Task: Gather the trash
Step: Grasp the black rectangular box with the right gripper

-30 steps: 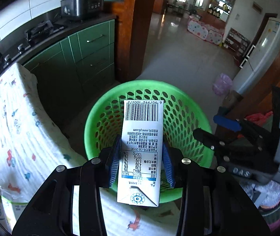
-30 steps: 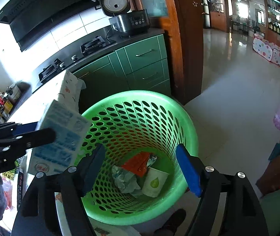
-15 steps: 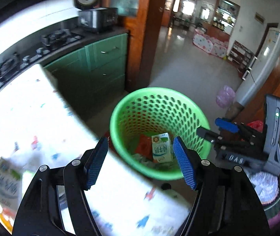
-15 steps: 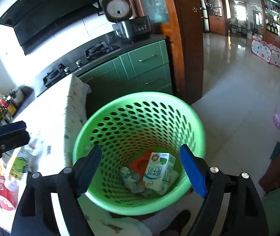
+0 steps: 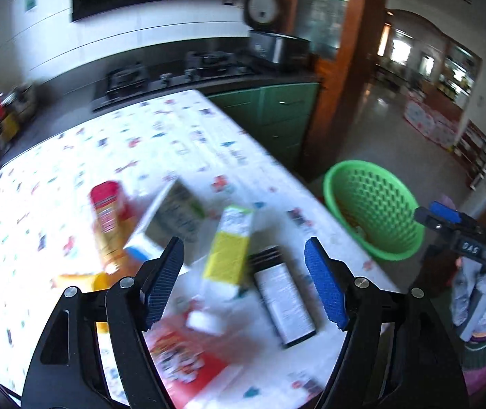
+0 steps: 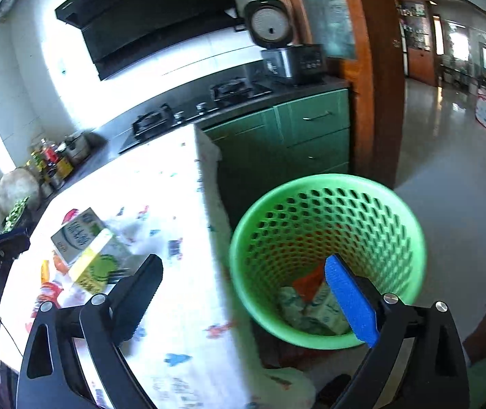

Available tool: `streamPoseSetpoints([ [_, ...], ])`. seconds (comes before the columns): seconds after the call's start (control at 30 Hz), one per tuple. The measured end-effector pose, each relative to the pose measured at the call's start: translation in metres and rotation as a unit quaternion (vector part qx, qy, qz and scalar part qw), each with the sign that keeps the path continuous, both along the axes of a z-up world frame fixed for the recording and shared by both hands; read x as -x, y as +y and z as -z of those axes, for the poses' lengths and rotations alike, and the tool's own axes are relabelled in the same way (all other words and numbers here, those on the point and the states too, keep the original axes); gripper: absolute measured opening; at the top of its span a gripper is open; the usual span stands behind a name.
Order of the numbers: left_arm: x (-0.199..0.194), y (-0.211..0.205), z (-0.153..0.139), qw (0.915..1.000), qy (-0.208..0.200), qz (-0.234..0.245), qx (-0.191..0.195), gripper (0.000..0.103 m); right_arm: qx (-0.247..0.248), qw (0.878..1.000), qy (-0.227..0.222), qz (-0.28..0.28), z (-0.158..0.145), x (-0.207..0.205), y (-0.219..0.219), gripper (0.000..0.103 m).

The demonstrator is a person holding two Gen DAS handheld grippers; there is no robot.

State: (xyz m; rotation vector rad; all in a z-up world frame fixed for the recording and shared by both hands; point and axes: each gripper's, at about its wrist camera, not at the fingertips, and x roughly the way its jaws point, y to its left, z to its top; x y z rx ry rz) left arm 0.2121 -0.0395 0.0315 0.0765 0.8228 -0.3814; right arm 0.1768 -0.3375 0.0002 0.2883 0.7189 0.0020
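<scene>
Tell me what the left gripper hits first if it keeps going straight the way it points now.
Most likely the yellow-and-white carton lying on the table, which sits between the open jaws of the left gripper. The black-edged packet lies just beside it. Blur leaves depth uncertain.

Daylight glares off the patterned tablecloth (image 5: 175, 143), washing it nearly white. The cartons lying on it smear with motion blur. Beyond the tablecloth, the wall tiles (image 6: 38, 78) blow out too, and straight lines bow toward dark, vignetted corners.
</scene>
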Motion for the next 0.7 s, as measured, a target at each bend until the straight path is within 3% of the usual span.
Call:
streamPoseSetpoints([
  [0.2, 0.009, 0.059, 0.022, 0.9978, 0.035, -0.057, 0.007, 0.077, -0.002, 0.999, 0.009, -0.046, 0.003, -0.011, 0.041, 0.093],
  [0.33, 0.01, 0.087, 0.043, 0.9912, 0.075, -0.105, 0.031, 0.077, -0.004, 0.997, 0.019, -0.074, 0.009, -0.018, 0.068, 0.093],
  [0.57, 0.006, 0.109, 0.078, 0.9709, 0.148, -0.158, 0.102, 0.079, -0.004, 0.992, 0.035, -0.118, 0.021, -0.027, 0.105, 0.093],
  [0.7, 0.003, 0.107, 0.099, 0.9603, 0.181, -0.174, 0.121, 0.08, -0.007, 0.99, 0.042, -0.134, 0.027, -0.028, 0.119, 0.093],
])
